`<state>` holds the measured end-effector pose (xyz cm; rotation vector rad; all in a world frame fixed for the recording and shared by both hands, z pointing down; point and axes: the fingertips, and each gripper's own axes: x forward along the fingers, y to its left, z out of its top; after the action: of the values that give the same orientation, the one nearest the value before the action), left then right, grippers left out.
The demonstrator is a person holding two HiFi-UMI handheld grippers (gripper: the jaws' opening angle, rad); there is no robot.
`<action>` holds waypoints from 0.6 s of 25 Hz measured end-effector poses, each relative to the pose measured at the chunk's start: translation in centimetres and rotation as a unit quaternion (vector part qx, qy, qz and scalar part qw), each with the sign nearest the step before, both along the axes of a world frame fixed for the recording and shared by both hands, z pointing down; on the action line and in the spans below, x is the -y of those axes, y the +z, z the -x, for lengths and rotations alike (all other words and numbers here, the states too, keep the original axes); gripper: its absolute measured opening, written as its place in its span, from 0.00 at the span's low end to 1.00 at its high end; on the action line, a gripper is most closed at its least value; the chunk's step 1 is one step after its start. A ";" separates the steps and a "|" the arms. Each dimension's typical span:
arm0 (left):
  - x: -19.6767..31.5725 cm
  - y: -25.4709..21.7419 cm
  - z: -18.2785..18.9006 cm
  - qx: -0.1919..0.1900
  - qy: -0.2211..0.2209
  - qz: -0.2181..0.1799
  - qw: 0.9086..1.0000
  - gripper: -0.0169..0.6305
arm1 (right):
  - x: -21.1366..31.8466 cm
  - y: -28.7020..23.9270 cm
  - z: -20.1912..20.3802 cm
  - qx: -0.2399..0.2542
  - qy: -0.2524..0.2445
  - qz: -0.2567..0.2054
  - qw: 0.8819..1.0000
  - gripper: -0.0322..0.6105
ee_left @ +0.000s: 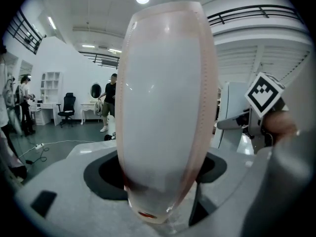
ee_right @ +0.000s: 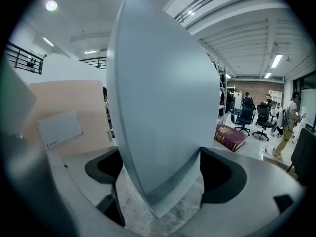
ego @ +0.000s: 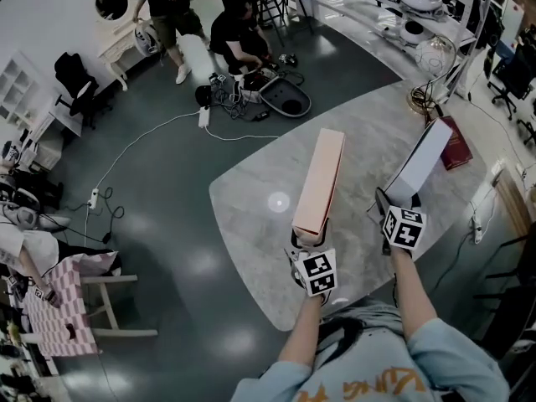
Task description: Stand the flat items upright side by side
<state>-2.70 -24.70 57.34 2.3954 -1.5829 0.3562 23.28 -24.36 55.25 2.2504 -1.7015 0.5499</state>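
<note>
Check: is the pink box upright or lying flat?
Upright: the pink box stands on edge on the table, held by the left gripper.

Both bare forearms reach forward from the person's chest, the left forearm (ego: 303, 335) nearer the middle and the right forearm (ego: 414, 293) slightly farther out. The left tongs (ego: 308, 239) point a little downward, jaws clamped on the near end of an upright pink box (ego: 321, 182). The right tongs (ego: 394, 201) also dip, jaws spread wide, with a white box (ego: 419, 164) standing tilted and loose between them.

White power strip (ego: 94, 198) on grey floor (ego: 167, 233), checked cloth (ego: 52, 308) nearby.
</note>
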 end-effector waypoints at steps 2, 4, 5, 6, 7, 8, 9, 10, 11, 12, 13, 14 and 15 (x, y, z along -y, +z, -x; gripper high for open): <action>0.2 0.0 -0.3 -0.001 -0.015 0.003 1.000 0.61 | 0.3 0.0 -0.1 0.000 -0.011 -0.005 1.000 0.78; 0.4 0.0 -0.7 -0.001 -0.028 0.004 1.000 0.61 | 0.6 0.0 -0.2 -0.002 -0.024 -0.009 1.000 0.78; 0.4 0.0 -0.9 -0.001 -0.034 0.005 0.999 0.61 | 0.7 0.0 -0.4 -0.003 -0.032 -0.011 0.999 0.78; 0.4 0.0 -1.1 -0.001 -0.039 0.005 0.999 0.61 | 0.7 0.0 -0.5 -0.005 -0.041 -0.012 0.999 0.78; 0.4 0.1 -1.3 -0.001 -0.044 0.006 0.999 0.61 | 0.7 0.0 -0.6 -0.007 -0.051 -0.014 0.999 0.78; 0.4 0.1 -1.5 -0.001 -0.049 0.007 0.999 0.61 | 0.7 -0.1 -0.7 -0.009 -0.062 -0.015 0.998 0.78; 0.4 0.1 -1.7 -0.002 -0.055 0.007 0.998 0.61 | 0.7 -0.1 -0.7 -0.011 -0.073 -0.018 0.997 0.78; 0.3 0.1 -1.9 -0.002 -0.061 0.008 0.998 0.61 | 0.7 -0.2 -0.6 -0.013 -0.084 -0.020 0.996 0.77; 0.4 0.1 -2.0 -0.003 -0.067 0.008 0.998 0.61 | 0.8 -0.2 -0.5 -0.014 -0.097 -0.023 0.995 0.77; 0.4 0.1 -2.2 -0.003 -0.072 0.009 0.997 0.61 | 0.9 -0.3 -0.5 -0.015 -0.109 -0.026 0.994 0.76; 0.4 0.1 -2.3 -0.003 -0.078 0.010 0.997 0.61 | 1.0 -0.3 -0.4 -0.017 -0.122 -0.029 0.992 0.76; 0.5 0.1 -2.5 -0.003 -0.083 0.010 0.996 0.61 | 1.1 -0.2 -0.3 -0.019 -0.136 -0.031 0.990 0.76; 0.5 0.2 -2.7 -0.004 -0.088 0.011 0.996 0.61 | 1.3 -0.2 -0.1 -0.021 -0.149 -0.033 0.988 0.76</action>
<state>-0.02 -25.20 57.55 2.2157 -1.7614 0.3277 23.42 -25.64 55.04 1.9802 -2.0111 0.3789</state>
